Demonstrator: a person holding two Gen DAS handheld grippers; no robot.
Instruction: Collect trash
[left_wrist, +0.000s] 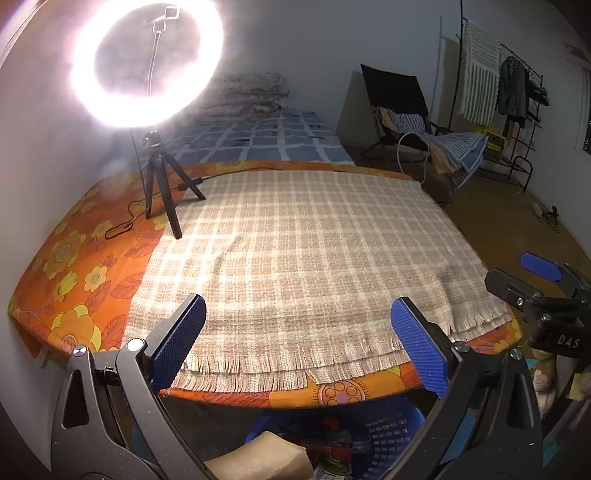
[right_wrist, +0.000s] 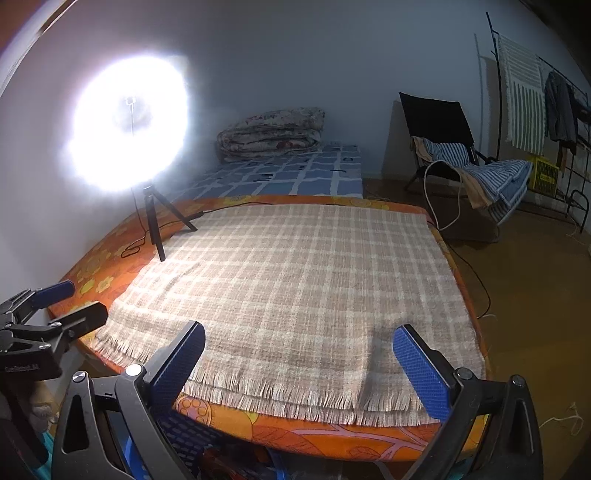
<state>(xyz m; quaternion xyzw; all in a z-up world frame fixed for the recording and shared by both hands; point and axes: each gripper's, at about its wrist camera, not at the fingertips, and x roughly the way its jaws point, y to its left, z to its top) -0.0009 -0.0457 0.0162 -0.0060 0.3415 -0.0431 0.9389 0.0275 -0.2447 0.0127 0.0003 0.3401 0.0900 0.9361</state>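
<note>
Now both the left gripper and right gripper have fingers apart, empty; trash in the blue basket, bottom of frame, looks light, crushable, best pinched by an edge.

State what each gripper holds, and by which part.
Nothing. The left gripper and right gripper both stand open and empty above the checked blanket.

The left gripper and the right gripper are hovering side by side, both tilting downward with their blue-padded jaws standing wide apart, nothing between the fingers of either.
</note>
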